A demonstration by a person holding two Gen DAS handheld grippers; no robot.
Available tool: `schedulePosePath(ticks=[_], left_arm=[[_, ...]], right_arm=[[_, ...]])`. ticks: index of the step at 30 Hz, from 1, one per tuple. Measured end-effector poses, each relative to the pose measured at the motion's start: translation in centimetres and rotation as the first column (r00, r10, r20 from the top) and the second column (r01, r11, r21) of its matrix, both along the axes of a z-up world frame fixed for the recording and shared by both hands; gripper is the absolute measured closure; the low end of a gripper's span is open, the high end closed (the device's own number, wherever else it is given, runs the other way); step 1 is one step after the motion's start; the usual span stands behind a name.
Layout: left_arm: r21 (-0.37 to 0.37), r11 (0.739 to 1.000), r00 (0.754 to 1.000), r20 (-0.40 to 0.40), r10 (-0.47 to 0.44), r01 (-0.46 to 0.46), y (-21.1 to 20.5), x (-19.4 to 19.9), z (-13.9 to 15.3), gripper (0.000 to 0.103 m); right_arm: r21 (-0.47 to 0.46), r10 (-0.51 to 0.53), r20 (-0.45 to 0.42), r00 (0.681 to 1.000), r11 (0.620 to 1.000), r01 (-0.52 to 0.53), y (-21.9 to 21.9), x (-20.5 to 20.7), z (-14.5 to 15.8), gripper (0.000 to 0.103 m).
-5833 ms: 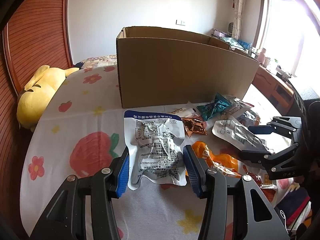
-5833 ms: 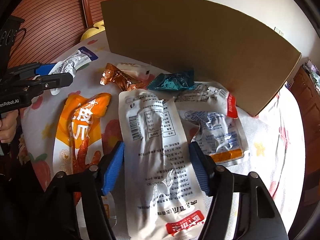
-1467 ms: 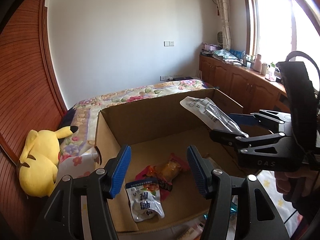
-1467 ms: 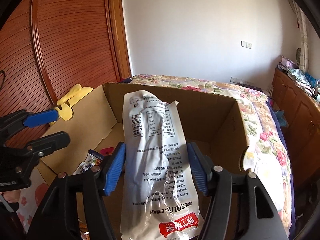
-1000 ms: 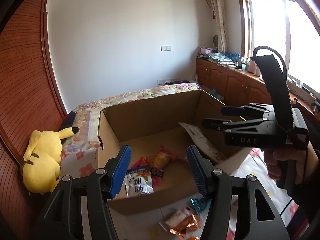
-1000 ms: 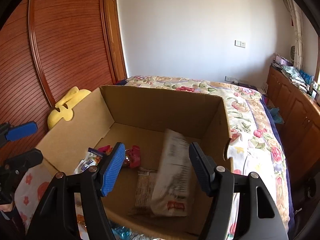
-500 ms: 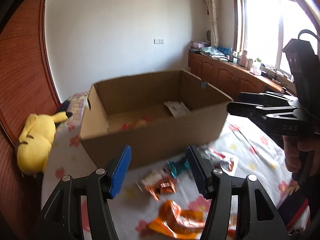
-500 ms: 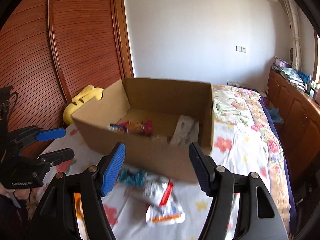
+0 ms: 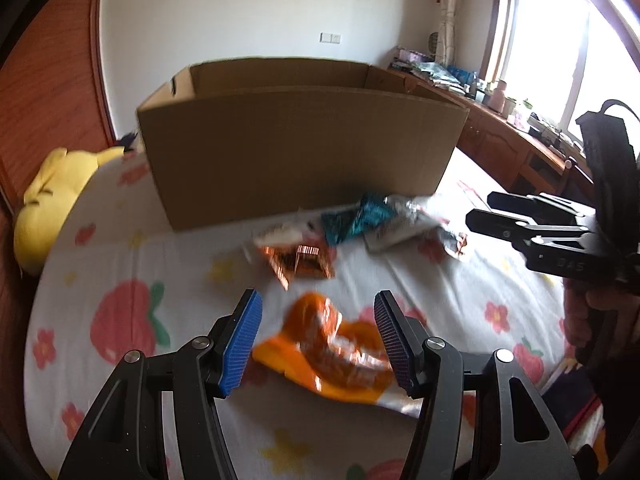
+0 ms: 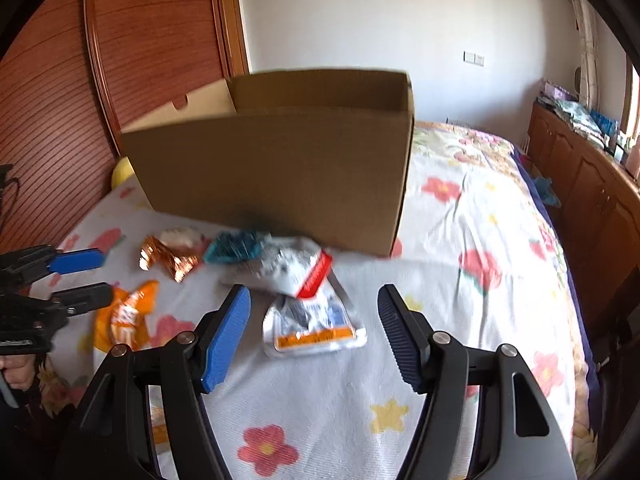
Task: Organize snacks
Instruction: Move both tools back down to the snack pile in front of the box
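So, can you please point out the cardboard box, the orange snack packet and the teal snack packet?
cardboard box [image 9: 296, 152]: left wrist view, on its front wall.
orange snack packet [image 9: 332, 344]: left wrist view, on its crumpled middle.
teal snack packet [image 10: 232, 246]: right wrist view, on its middle.

The room is bright with daylight from the window [image 9: 560, 52], which is overexposed to plain white and throws glare on the right edge of the left wrist view. Both pictures are blurred by motion: the snack packets [image 9: 332, 344] and the cardboard box [image 10: 280, 168] have smeared edges. The box casts a soft dark shadow at its base. Fisheye distortion bends the walls, and the corners are black.
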State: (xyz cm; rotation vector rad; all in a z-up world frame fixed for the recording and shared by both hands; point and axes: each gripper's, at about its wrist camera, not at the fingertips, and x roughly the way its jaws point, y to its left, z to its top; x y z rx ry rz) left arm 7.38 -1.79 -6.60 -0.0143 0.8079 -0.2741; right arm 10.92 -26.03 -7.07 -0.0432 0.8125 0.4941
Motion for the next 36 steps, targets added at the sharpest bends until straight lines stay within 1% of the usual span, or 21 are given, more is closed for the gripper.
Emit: schedulePosePath(ticks=[5,7,10,13,19,25,27,30,31,36], left_arm=[[0.016,1.0,1.0,-0.012,0.026,-0.025,0.4,-0.8,-0.1,0.042],[0.004,1.0,0.999,-0.024,0.025,-0.025,0.1,-1.6,-0.3,0.042],[-0.015,1.0,0.999,-0.04,0.024,-0.025,-0.1,-1.9,-0.3,0.042],[-0.03,0.999,0.998,-0.064,0.025,-0.027,-0.3,-1.8,-1.0,0.042],[-0.092,0.995,0.995,-0.093,0.027,-0.036,0.1,-1.1,-1.3,0.042],[-0.145,0.987,0.99,-0.132,0.049,-0.068,0.0,0.9,-1.3,0.042],[-0.132,0.989,0.991,-0.124,0.056,-0.072,-0.2,1.4,-1.3,0.042],[-0.088,0.993,0.991,-0.119,0.063,-0.074,-0.8,2.0,-1.8,0.042],[-0.072,0.995,0.992,-0.106,0.061,-0.069,-1.1,2.0,-1.7,0.042],[-0.019,0.999,0.996,-0.087,0.036,-0.038,-2.4,1.3,-1.8,0.035]], right_arm=[[-0.005,0.005,-0.027,1.0,1.0,-0.005,0.1,0.0,-1.6,0.036],[-0.012,0.009,-0.03,1.0,1.0,-0.01,0.1,-0.2,-2.0,0.036],[-0.013,0.017,-0.036,0.999,1.0,-0.017,0.1,-0.2,-2.5,0.036],[-0.003,0.019,-0.037,0.999,1.0,-0.019,0.1,-0.1,-2.5,0.036],[0.035,0.025,-0.085,0.996,0.999,-0.022,-0.1,0.4,-3.0,0.036],[0.048,0.009,-0.101,0.995,0.999,-0.004,-0.4,0.7,-3.2,0.036],[0.045,0.006,-0.097,0.995,0.999,-0.002,-0.3,0.6,-3.2,0.036],[0.037,0.004,-0.087,0.996,0.999,-0.001,-0.2,0.4,-3.2,0.036],[0.036,0.003,-0.086,0.996,0.999,0.0,-0.2,0.3,-3.2,0.036],[0.04,0.005,-0.09,0.996,0.999,-0.002,-0.1,0.2,-3.3,0.036]])
